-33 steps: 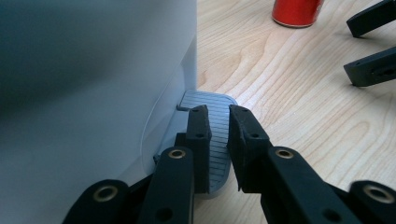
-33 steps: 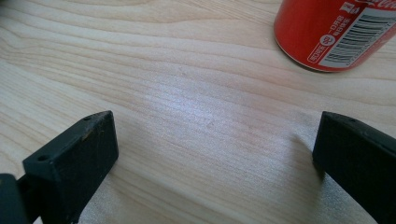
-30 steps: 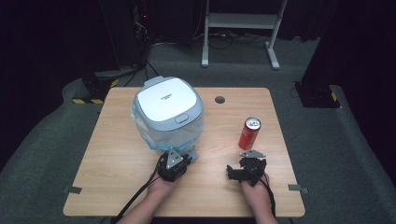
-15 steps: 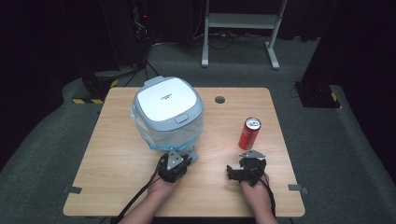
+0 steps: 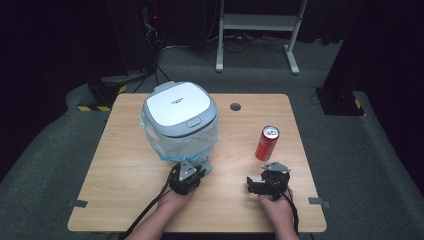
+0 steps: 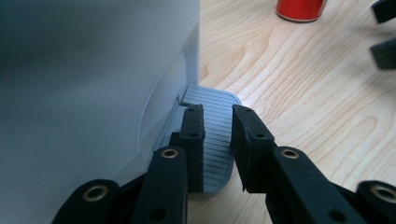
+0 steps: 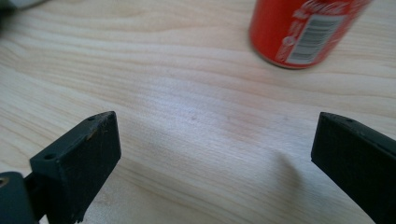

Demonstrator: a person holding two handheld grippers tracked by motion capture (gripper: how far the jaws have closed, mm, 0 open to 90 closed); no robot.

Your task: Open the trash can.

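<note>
A white pedal bin (image 5: pixel 180 107) lined with a clear bluish bag stands on the wooden table (image 5: pixel 125 165) at centre left. Its grey ribbed foot pedal (image 6: pixel 210 95) sticks out at the front. My left gripper (image 6: pixel 217 116) sits right over that pedal (image 5: pixel 205 165), against the bin's wall (image 6: pixel 93 93). Its jaws are a narrow gap apart, with nothing between them. The left gripper (image 5: pixel 196 170) is held by a hand at the front. My right gripper (image 7: pixel 215 140) stands wide open just above bare wood. A red drink can (image 7: pixel 303 30) stands upright beyond it, and the right gripper (image 5: pixel 269 179) is a little nearer than the can (image 5: pixel 267 142).
A round cable hole (image 5: pixel 235 106) lies in the table's far middle. Dark floor, a white stand (image 5: pixel 255 22) and cables lie beyond the far edge. The can's base (image 6: pixel 301 9) and the other gripper's jaws (image 6: pixel 383 32) appear at the top right of the left gripper view.
</note>
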